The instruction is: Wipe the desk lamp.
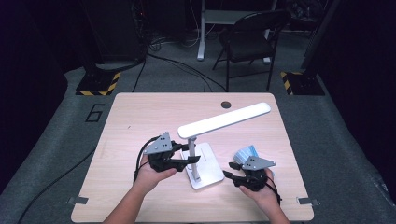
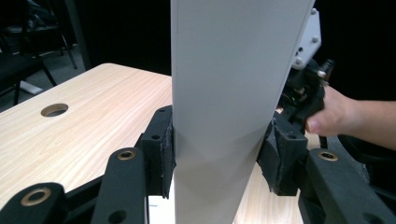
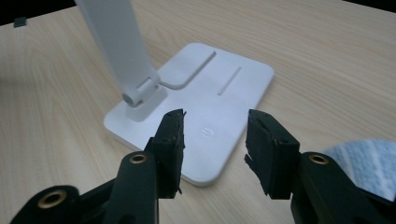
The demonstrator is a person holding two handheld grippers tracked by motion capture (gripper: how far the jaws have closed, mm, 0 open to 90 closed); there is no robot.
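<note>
A white desk lamp stands on the wooden table [image 1: 140, 121], with a flat base [image 1: 208, 171], an upright stem [image 1: 192, 148] and a long head [image 1: 224, 120] slanting up to the right. My left gripper [image 1: 192, 159] comes from the left and is shut on the stem [image 2: 224, 93], a pad [image 2: 166, 149] pressing on each side. My right gripper [image 1: 227, 171] sits to the right of the base. Its jaws stand open, pointing at the base's near edge [image 3: 219, 88], with nothing held between them [image 3: 215, 135].
A blue-and-white striped cloth [image 1: 246, 153] lies just behind my right gripper, also at the lower right [image 3: 364, 163] of the right gripper view. A round cable hole [image 1: 226, 104] sits near the table's far edge. A chair [image 1: 252, 35] stands on the floor beyond.
</note>
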